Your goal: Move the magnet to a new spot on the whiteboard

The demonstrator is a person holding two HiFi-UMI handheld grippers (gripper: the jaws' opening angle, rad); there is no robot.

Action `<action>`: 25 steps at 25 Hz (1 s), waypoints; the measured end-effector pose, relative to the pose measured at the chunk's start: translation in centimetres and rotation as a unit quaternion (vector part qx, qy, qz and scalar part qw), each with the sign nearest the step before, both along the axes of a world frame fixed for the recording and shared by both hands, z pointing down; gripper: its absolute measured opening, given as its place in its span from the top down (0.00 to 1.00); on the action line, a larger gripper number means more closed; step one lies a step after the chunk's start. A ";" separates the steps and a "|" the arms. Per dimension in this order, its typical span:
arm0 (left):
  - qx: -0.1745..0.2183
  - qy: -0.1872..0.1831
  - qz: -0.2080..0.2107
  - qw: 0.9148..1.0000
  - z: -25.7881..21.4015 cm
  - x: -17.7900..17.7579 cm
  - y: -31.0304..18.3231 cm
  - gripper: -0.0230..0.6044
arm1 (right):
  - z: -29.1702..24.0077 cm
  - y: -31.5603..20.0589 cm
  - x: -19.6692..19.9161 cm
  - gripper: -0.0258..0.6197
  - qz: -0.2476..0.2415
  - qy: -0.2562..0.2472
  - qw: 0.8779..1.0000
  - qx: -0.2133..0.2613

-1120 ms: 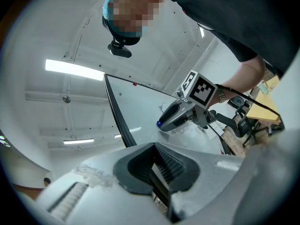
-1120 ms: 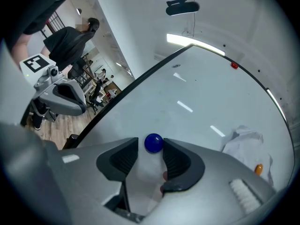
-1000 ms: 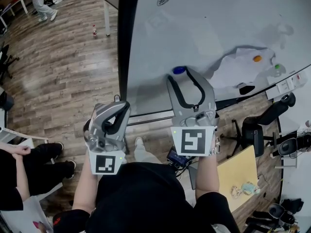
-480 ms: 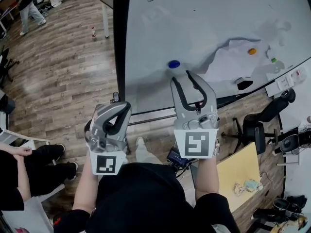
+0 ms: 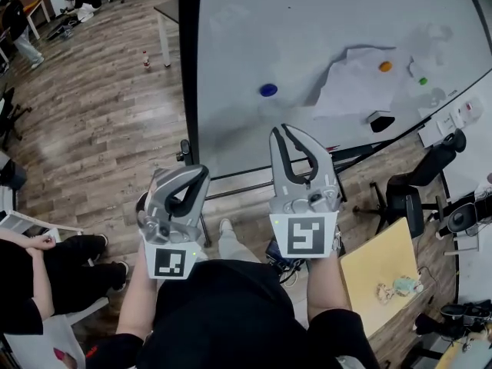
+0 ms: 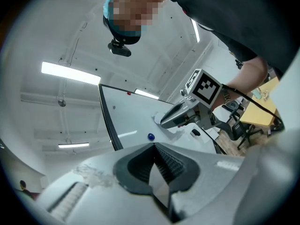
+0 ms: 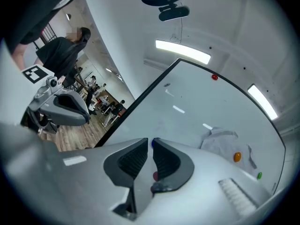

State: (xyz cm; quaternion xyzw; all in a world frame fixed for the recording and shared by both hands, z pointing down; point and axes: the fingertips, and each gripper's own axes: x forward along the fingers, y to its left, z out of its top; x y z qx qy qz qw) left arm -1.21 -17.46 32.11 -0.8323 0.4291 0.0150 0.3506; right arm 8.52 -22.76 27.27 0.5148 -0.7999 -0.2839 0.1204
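Note:
The blue magnet sticks on the whiteboard, alone near its left edge. My right gripper hovers a short way back from the magnet, apart from it. Its jaws are closing, with only a narrow gap left and nothing between them. In the right gripper view the magnet peeks out just past the tips of that gripper. My left gripper hangs off the board's left side, shut and empty. From the left gripper view the magnet is a small dot on the board.
A white sheet, an orange magnet, a green magnet and a black eraser sit on the board's right part. A black office chair and a yellow table stand at right. A seated person is at left.
My right gripper has drawn back from the blue magnet, which stays on the board. Its jaws went from wide apart to nearly together. The left gripper has hardly moved.

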 end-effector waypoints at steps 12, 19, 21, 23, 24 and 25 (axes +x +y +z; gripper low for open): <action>0.006 -0.003 0.021 1.000 -0.4 0.2 2.8 0.96 | 1.7 4.4 -1.6 0.96 0.000 -0.028 1.000 -0.010; 0.005 -0.004 0.027 1.000 -0.2 -0.1 3.9 0.96 | 3.6 6.3 -3.3 0.96 -0.012 -0.032 0.999 -0.033; 0.003 -0.004 0.025 1.000 -0.1 -0.4 4.1 0.96 | 4.3 6.8 -3.8 0.96 -0.016 -0.037 0.998 -0.039; 0.001 -0.002 0.024 1.000 0.1 -0.8 4.3 0.96 | 4.9 7.3 -4.2 0.96 -0.019 -0.044 0.998 -0.046; 0.000 -0.002 0.023 1.000 0.1 -0.9 4.4 0.96 | 5.2 7.6 -4.4 0.96 -0.020 -0.046 0.998 -0.049; -0.001 -0.001 0.023 1.000 0.2 -1.1 4.4 0.96 | 5.5 7.8 -4.6 0.96 -0.021 -0.046 0.997 -0.050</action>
